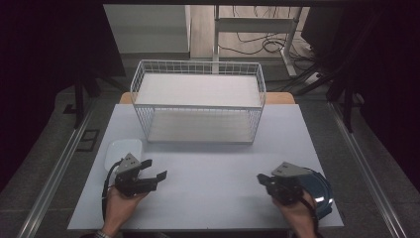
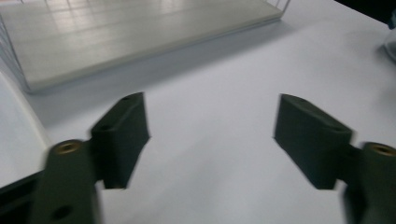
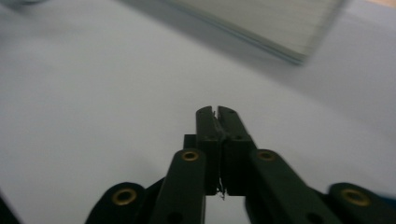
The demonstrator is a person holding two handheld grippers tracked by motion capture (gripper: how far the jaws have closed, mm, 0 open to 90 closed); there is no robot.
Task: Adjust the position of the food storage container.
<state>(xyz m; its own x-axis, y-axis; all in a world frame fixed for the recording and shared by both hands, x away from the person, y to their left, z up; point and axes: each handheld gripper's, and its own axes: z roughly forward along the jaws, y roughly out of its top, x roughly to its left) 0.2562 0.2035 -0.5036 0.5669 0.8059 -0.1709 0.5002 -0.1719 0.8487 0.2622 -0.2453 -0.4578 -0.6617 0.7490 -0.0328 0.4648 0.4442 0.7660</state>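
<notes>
**High view: two grippers, two dishes, one wire rack**

Item 1. Left gripper (image 1: 154, 168), held in the person's left hand (image 1: 121, 201) at the near left of the table (image 1: 208, 163). Its jaws stand spread with nothing between them. It sits just beside the white dish (image 1: 119, 150), pointed inward across the table rather than at the dish.

Item 2. Right gripper (image 1: 261, 179), at the near right, clenched on nothing; in the right gripper view its pads (image 3: 208, 135) meet face to face. It lies over the inner rim of the blue plate (image 1: 324, 191), probably so that either dish is within easy reach.

Item 3. Wire basket rack (image 1: 198, 101), two shelves, at the far middle, open towards the person; a likely destination for the dishes.

Obscured: the white dish's near edge is covered by the left gripper; the blue plate is partly hidden by the right hand and gripper. Both gripper views are blurred, so contact between right gripper and plate cannot be told.
</notes>
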